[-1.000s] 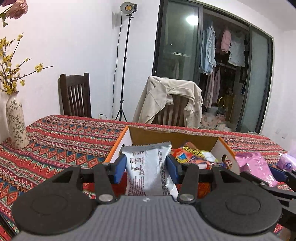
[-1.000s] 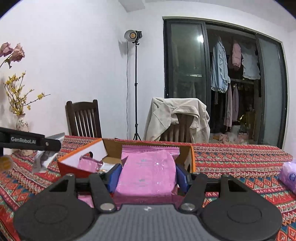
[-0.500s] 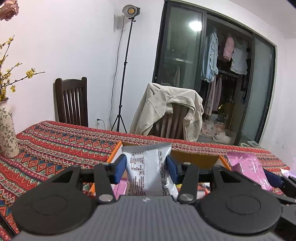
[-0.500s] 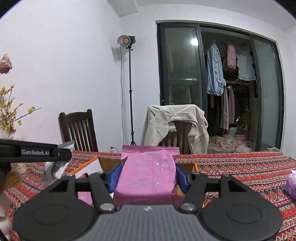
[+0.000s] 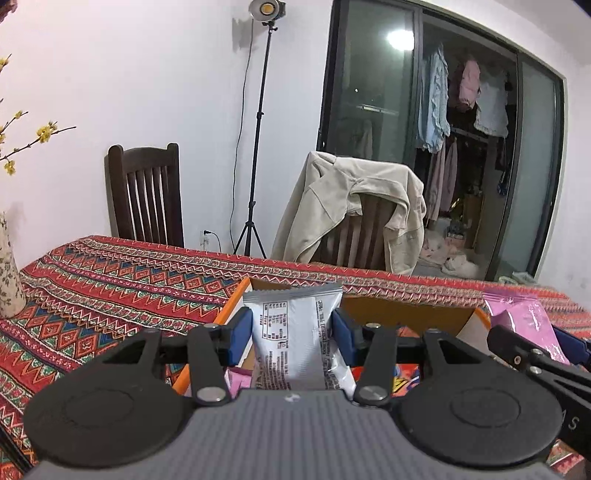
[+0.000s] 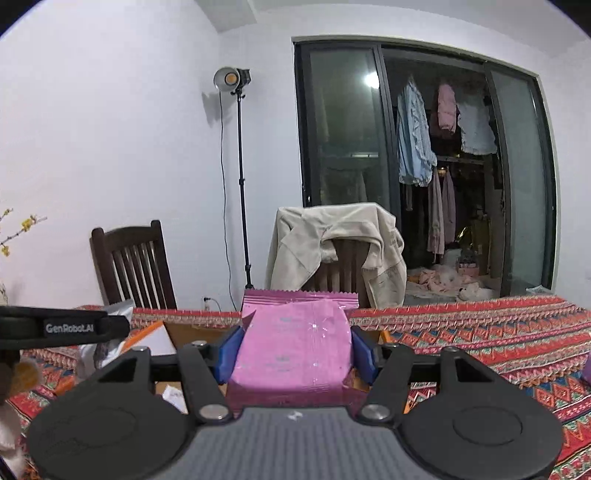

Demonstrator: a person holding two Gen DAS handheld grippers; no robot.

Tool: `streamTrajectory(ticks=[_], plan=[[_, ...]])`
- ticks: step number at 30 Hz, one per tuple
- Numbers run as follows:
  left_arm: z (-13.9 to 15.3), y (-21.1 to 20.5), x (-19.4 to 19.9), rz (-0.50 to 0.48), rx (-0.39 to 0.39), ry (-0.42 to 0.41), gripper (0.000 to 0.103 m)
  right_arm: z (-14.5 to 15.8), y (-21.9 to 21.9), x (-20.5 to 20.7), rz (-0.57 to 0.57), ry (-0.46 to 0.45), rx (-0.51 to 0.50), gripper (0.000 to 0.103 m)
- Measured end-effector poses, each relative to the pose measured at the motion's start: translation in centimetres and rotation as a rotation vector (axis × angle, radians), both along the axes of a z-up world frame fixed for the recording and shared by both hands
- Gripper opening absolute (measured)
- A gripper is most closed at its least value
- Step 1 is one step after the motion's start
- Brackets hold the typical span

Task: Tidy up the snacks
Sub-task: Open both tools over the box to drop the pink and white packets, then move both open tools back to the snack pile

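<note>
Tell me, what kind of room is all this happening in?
Most likely a home dining or living room. A table with a patterned red tablecloth has wooden chairs behind it, one draped with a beige jacket, and clothes hang behind glass sliding doors. A studio light on a stand suggests filming.

Home: dining table [image 5: 110, 280], hung laundry [image 6: 417, 136].
</note>
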State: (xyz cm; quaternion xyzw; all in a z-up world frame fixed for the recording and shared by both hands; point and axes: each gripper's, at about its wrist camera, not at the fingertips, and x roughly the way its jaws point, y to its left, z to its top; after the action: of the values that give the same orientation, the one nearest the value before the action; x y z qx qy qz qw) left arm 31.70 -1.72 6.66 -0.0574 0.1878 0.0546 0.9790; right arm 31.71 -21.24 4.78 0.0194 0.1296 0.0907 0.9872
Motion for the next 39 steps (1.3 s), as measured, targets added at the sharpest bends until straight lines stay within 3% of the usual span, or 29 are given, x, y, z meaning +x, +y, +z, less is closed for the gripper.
streamTrajectory(ticks=[3,5,7,8,10,12,23,31,39], plan=[[-0.6,0.2,0.5,-0.002,-0.004,0.021,0.051,-0.7,0.0,0.9,0.002,0.026,-0.016,0.061],[-0.9,0.3,0.6,0.007,0.002,0.032,0.063,-1.1,-0.2,1.2,0.007,0.049,-0.012,0.062],[-1.2,0.5,0.6,0.018,-0.005,0.030,0.086,-1.3,-0.6,1.3,0.006,0.060,0.009,0.072],[-1.2,0.7,0.5,0.021,-0.012,0.024,0.089,-1.4,-0.9,1.2,0.007,0.063,0.020,0.085],[-1.2,0.9,0.2,0.033,-0.023,0.008,0.103,-1.5,-1.1,1.1,0.005,0.058,0.029,0.095],[-1.1,1.2,0.0,0.044,-0.040,-0.003,0.103,-1.6,-1.1,1.1,0.003,0.065,0.028,0.103],[0.1,0.9,-0.6,0.047,-0.027,0.006,0.103,-0.8,-0.7,0.4,0.019,0.083,0.021,0.103],[2.3,1.7,-3.3,0.029,-0.047,0.028,0.103,1.5,-0.5,-2.3,0.061,0.100,0.012,0.103],[1.5,2.7,-7.2,0.005,-0.024,0.091,0.103,1.1,-1.1,-6.0,0.098,0.169,-0.019,0.103]])
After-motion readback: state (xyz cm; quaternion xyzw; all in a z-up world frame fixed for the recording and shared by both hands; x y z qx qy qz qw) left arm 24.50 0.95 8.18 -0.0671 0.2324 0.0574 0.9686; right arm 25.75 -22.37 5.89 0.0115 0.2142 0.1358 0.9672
